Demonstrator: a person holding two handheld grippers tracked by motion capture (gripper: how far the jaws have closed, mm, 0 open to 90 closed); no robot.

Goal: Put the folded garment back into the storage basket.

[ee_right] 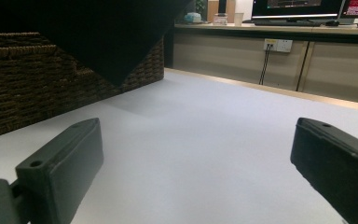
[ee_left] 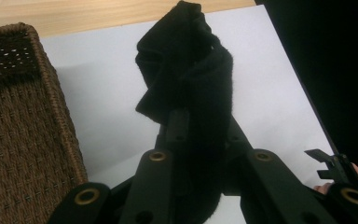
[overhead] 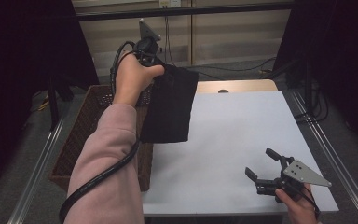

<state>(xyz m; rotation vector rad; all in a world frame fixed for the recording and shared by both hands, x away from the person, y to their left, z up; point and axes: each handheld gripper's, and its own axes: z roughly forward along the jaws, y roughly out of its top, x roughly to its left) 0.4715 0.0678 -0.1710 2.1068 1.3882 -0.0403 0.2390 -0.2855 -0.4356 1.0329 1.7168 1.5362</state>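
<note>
Forearms are coming in from the near edge, and nearest of all the right tool (overhead: pixel 264 171) is resting low over the white bench (overhead: pixel 242 140) at its front right corner, jaws spread wide with nothing between them, as the right gripper view confirms with bare bench surface lying between the two black pads. Farther in and to the left, the left tool (overhead: pixel 161 70) is being held high above the bench's far left side, jaws pinching the top edge of a black cloth (overhead: pixel 170 105); in the left gripper view the cloth (ee_left: pixel 191 79) is bunching between the jaws. The cloth is hanging free with its long axis running straight down, its lower edge dangling just beside the wicker basket's (overhead: pixel 81 140) right wall and seemingly clear of the bench. From the idle right tool, that lower edge is lying forward and to the left, well apart, so any second grasp would likely be falling to the right hand reaching across.
</note>
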